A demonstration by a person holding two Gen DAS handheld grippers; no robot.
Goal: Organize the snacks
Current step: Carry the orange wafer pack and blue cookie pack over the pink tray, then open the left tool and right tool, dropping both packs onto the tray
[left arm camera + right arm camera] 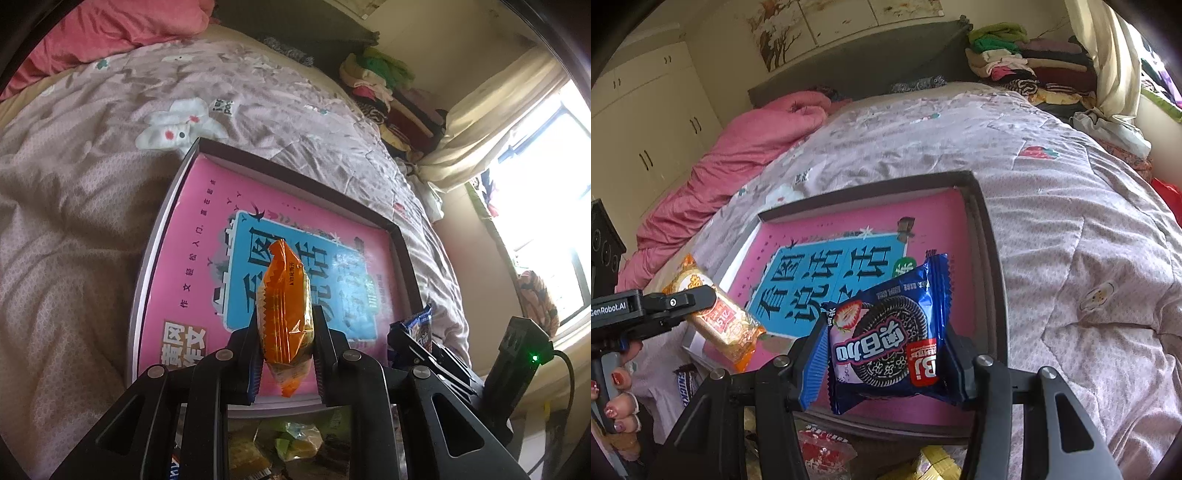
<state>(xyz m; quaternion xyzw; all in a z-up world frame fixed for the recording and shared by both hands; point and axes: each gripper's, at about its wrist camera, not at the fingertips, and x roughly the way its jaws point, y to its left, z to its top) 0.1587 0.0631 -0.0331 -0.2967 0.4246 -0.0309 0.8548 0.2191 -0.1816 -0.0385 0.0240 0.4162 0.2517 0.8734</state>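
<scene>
Wardrobe (639, 122), painted fingernails (618, 378): right wrist view only

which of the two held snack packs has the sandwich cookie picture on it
The blue pack in the right claw. The orange pack in the left claw shows no cookie.

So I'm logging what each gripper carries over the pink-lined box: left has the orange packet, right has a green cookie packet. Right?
Not quite. The right wrist view shows the right gripper holding a blue cookie packet, not green. The left gripper does hold the orange packet above the box.
</scene>
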